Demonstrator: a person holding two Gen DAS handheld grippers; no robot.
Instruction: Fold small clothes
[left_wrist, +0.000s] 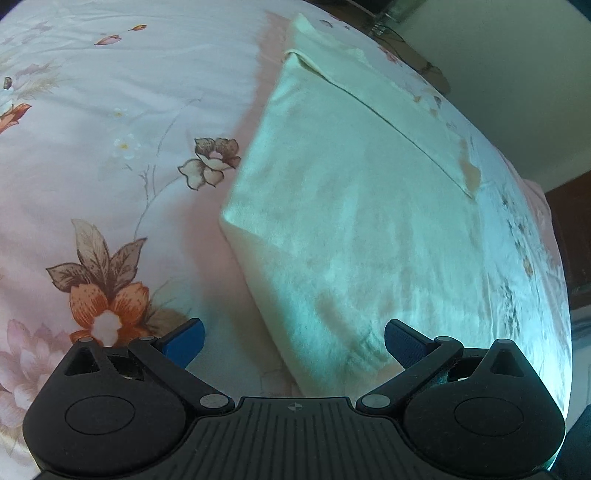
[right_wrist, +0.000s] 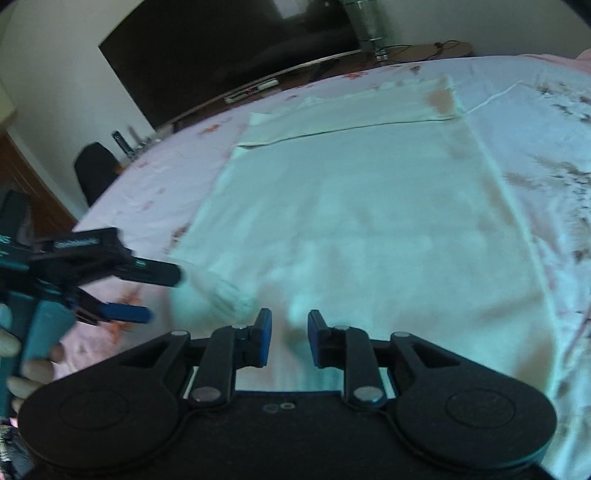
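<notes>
A pale cream garment (left_wrist: 351, 221) lies folded flat on the floral bed sheet (left_wrist: 110, 147), with a folded band across its far end. My left gripper (left_wrist: 293, 343) stands wide open over the garment's near corner, its blue pads apart and touching nothing. From the right wrist view, the garment (right_wrist: 351, 221) spreads out ahead and the left gripper (right_wrist: 162, 295) hovers at its left corner, held by a hand (right_wrist: 14, 347). My right gripper (right_wrist: 290, 332) sits at the garment's near edge, open by a narrow gap with nothing pinched between the pads.
A dark TV screen (right_wrist: 221, 55) stands beyond the far edge of the bed. A black chair back (right_wrist: 96, 173) is at the bed's left side, with wooden furniture (right_wrist: 22, 177) behind it. The sheet (right_wrist: 554, 147) continues to the right.
</notes>
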